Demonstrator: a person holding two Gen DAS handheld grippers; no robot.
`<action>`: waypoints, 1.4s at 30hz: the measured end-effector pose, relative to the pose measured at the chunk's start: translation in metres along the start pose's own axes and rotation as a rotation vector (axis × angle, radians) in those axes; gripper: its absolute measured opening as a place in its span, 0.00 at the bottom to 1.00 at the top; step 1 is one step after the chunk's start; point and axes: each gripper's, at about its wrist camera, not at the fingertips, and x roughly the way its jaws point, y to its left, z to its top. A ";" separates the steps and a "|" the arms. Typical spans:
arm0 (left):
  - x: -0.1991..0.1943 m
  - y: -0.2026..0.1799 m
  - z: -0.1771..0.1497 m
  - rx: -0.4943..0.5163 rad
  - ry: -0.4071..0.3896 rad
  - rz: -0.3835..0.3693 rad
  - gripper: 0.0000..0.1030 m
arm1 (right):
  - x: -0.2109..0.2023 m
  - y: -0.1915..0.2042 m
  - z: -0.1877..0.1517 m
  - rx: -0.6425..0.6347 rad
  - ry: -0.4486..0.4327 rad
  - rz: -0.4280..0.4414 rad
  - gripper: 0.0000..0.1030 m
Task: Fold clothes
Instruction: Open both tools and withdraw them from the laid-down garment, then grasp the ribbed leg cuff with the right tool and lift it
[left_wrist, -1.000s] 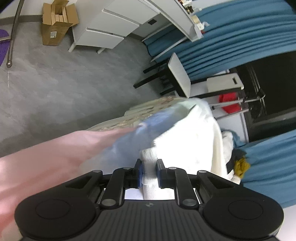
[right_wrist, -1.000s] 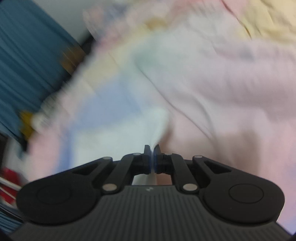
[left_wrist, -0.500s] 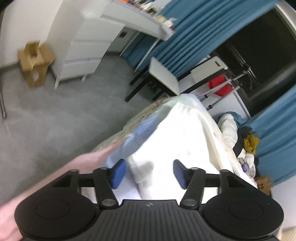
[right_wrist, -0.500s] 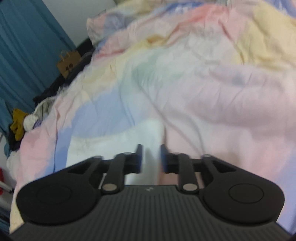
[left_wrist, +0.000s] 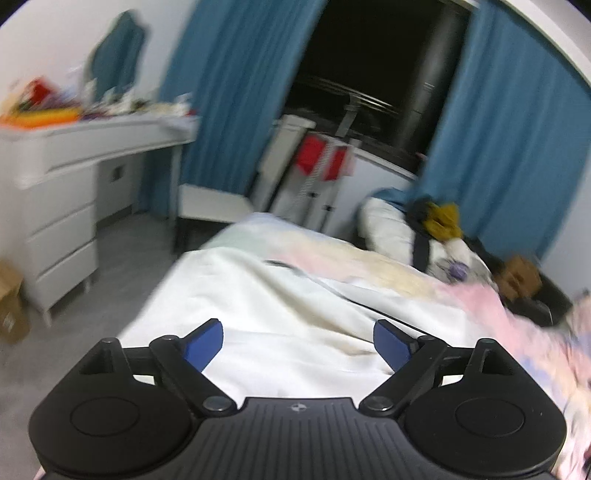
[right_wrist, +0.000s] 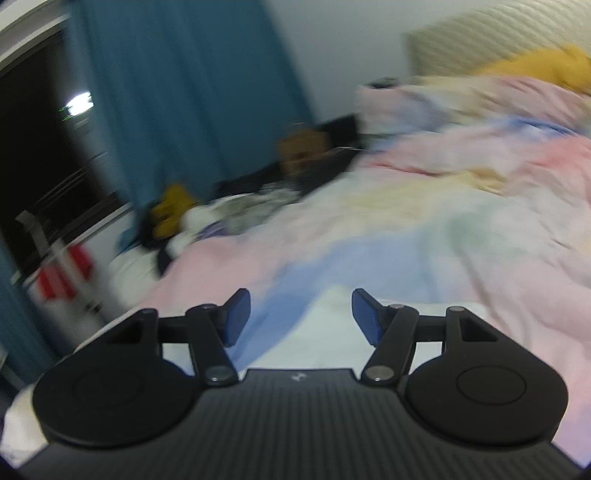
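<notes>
- Cream-white cloth garment (left_wrist: 280, 310) lies spread flat on the bed, on top of a pastel pink/blue/yellow patchwork duvet (right_wrist: 461, 206), near the bed's foot end.
- Left tool (left_wrist: 297, 343) hangs just above the garment w/ the cloth directly under and ahead of it; blue-padded fingers (left_wrist: 202, 342) spread wide, nothing between them. Can't tell if the tips brush the fabric.
- Right tool (right_wrist: 300, 317) is over the garment's far edge: white cloth (right_wrist: 325, 332) shows between and below its fingers, duvet beyond. Also wide apart, gripping nothing.
- Both views are motion-blurred, so fine creases/folds on the garment aren't readable.
- Round the bed: long teal-blue curtains (left_wrist: 236, 96) either side of a dark window; a white chest of drawers (left_wrist: 55, 206) w/ a cluttered top at left; a brown cardboard box (left_wrist: 11, 306) on the grey floor beside it.
- A heap of mixed clothes incl. a mustard-yellow piece (left_wrist: 441, 221) sits past the bed's far side, well apart from both tools.
- Red item on a white drying rack (left_wrist: 321, 158) stands by the window.
</notes>
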 end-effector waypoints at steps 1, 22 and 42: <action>0.004 -0.015 -0.003 0.019 0.001 -0.016 0.89 | -0.002 0.007 -0.001 -0.017 0.004 0.034 0.62; 0.120 -0.143 -0.074 0.135 0.081 -0.126 0.89 | -0.037 0.132 -0.075 -0.354 0.106 0.455 0.62; 0.116 -0.135 -0.100 0.227 0.068 -0.067 1.00 | -0.022 0.160 -0.111 -0.466 0.204 0.486 0.72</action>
